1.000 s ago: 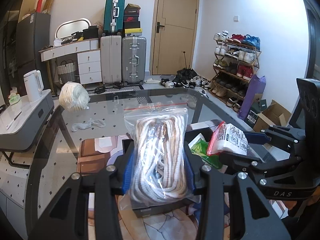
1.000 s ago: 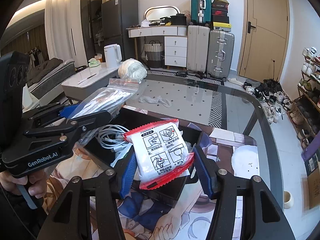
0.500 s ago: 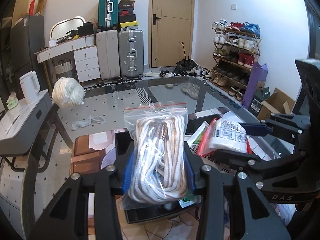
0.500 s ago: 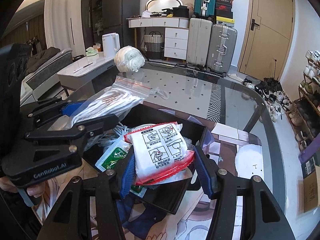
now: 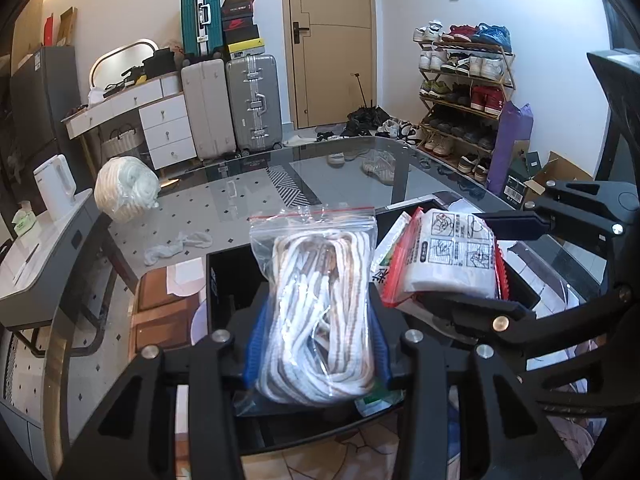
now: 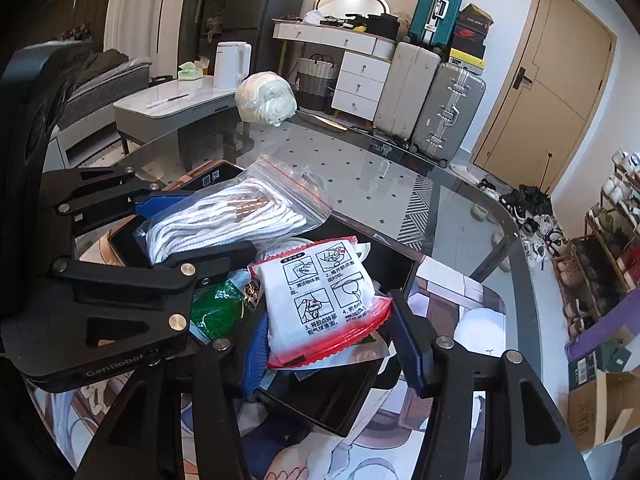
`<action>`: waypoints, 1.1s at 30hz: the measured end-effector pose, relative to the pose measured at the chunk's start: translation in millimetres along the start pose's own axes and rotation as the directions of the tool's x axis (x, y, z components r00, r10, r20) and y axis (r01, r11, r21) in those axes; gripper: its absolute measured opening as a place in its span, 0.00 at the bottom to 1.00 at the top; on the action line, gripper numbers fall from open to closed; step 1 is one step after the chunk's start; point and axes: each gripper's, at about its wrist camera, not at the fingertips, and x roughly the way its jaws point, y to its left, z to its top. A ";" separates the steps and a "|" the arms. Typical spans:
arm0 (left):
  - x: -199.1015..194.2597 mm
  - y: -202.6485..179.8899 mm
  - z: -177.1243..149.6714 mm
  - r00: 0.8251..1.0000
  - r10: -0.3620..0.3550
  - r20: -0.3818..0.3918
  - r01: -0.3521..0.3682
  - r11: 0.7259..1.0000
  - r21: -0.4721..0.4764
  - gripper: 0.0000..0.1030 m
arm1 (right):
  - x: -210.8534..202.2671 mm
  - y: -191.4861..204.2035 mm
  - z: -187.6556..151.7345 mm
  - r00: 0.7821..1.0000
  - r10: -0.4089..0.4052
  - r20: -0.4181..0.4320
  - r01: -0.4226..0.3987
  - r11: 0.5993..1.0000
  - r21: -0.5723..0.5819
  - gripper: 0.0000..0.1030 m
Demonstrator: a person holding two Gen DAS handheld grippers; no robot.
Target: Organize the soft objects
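My left gripper (image 5: 316, 344) is shut on a clear zip bag of white rope (image 5: 320, 304) and holds it over the black box (image 5: 228, 280). The bag also shows in the right wrist view (image 6: 224, 220). My right gripper (image 6: 332, 344) is shut on a white packet with a red edge (image 6: 320, 300), just above the box (image 6: 352, 396). The packet shows in the left wrist view (image 5: 448, 260) to the right of the rope bag. A green and white packet (image 6: 220, 304) lies in the box under both.
The box stands on a printed mat (image 6: 460, 292) on a glass table (image 6: 360, 176). A white bundle in plastic (image 5: 124, 188) and a small white cloth (image 5: 176, 244) lie further back on the table. A low grey side table (image 5: 36, 256) stands to the left.
Both grippers have moved closer together and lower over the black box with their loads. The packet now sits right next to the rope bag.
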 end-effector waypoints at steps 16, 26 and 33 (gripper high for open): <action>2.3 4.6 -2.6 1.000 -0.004 0.006 0.004 0.999 -0.032 0.49 | -4.1 -2.3 -8.5 0.998 -0.007 0.055 0.007 1.000 0.002 0.63; -22.8 17.3 -3.4 0.997 0.004 0.073 0.005 0.993 -0.115 0.84 | -24.8 -10.8 -10.7 0.992 -0.008 0.129 0.005 1.000 0.025 0.92; -55.5 30.0 -3.5 0.985 0.017 0.172 0.015 0.983 -0.184 1.00 | -44.8 -15.6 -14.9 0.982 -0.006 0.187 -0.002 0.999 0.047 1.00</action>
